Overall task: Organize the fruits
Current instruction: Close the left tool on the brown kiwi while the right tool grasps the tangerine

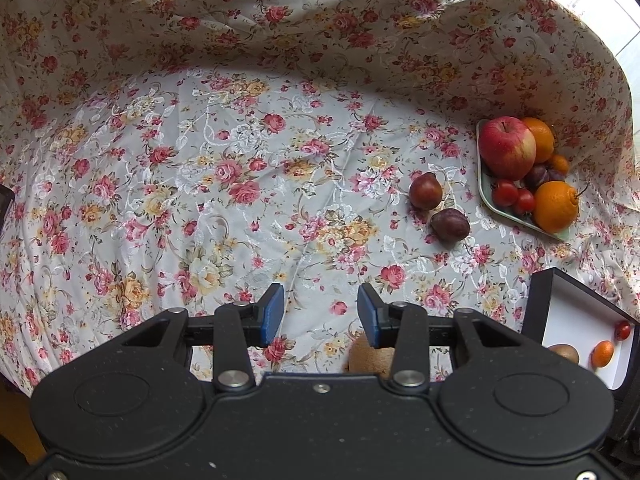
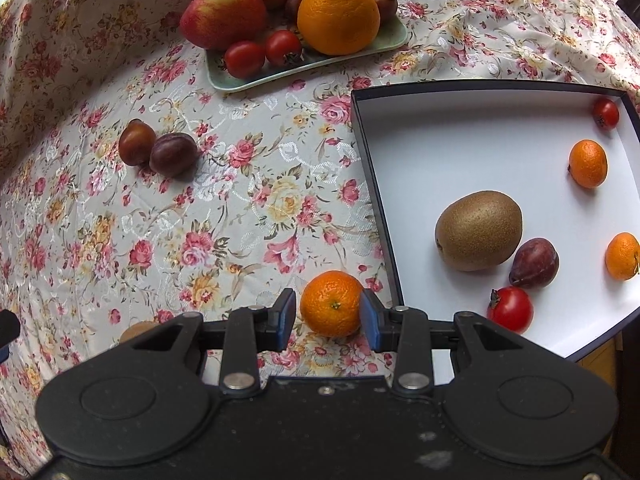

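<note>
My right gripper [image 2: 328, 316] points down at the floral cloth, shut on a small mandarin [image 2: 331, 302] just left of the white box [image 2: 460, 140]. The box holds a kiwi [image 2: 479, 236], a plum [image 2: 534, 263], two tomatoes and two mandarins. Two plums [image 2: 136, 147] lie loose on the cloth, seen also in the left wrist view as plums [image 1: 425, 191]. My left gripper [image 1: 320, 316] hangs open over bare cloth with nothing between its pads. A loose kiwi [image 1: 366, 358] lies under it, half hidden by its right finger.
A pale green plate [image 2: 236, 80] at the back carries an apple [image 2: 222, 10], a large orange [image 2: 338, 18], tomatoes, plums and more oranges. The cloth rises as a draped wall behind it. The box [image 1: 576, 316] shows at the right edge of the left wrist view.
</note>
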Available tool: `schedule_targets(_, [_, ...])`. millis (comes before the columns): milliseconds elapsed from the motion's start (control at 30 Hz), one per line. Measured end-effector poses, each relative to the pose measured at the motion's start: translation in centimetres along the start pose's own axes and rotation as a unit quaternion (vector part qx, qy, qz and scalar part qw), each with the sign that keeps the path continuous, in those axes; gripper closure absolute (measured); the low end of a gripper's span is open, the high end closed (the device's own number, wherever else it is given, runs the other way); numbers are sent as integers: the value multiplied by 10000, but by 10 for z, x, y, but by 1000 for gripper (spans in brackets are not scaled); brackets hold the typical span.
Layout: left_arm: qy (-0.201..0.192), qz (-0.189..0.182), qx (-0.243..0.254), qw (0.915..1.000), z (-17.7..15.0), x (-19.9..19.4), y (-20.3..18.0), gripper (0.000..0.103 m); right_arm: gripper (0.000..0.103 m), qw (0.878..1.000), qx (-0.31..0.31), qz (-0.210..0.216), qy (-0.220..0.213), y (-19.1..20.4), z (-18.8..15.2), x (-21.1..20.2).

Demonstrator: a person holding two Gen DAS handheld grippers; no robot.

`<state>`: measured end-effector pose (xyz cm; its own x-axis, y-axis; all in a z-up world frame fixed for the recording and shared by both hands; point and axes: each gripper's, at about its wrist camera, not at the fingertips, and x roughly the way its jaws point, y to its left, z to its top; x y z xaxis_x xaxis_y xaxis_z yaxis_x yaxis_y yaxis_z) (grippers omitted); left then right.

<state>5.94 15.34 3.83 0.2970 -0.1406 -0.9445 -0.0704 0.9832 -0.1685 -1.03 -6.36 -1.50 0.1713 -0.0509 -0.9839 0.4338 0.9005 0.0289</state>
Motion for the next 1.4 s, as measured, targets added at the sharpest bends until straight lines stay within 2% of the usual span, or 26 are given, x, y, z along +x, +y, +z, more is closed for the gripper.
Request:
schedule_targets(400, [107, -15, 17, 9999, 0, 5, 1, 54, 61, 9996, 126, -264, 61, 4, 3, 14])
schedule_targets(500, [134, -5, 32, 9999, 1, 7, 1, 53, 60, 9992, 278, -135, 271, 1, 4, 23])
schedule_targets(633, [172, 2, 83, 9998, -1, 10, -1, 53, 60, 9989, 377, -79, 263, 2, 4, 24])
schedule_targets(867, [244, 31, 188, 9995, -5, 17, -3, 53, 60, 9965, 394, 618, 396, 12, 3, 24])
schedule_targets(1067, [463, 17, 335, 9984, -7, 30, -6, 53, 60, 9970, 302, 658, 283, 25, 3, 15])
schedule_targets(1200, [717, -70, 419, 9965, -12, 41, -9, 53, 60, 9952, 508, 793, 262, 19, 9, 7])
schedule_targets(1400, [861, -207, 521, 9947, -19, 49, -17, 53, 60, 9942, 747, 745, 219, 6, 15, -3])
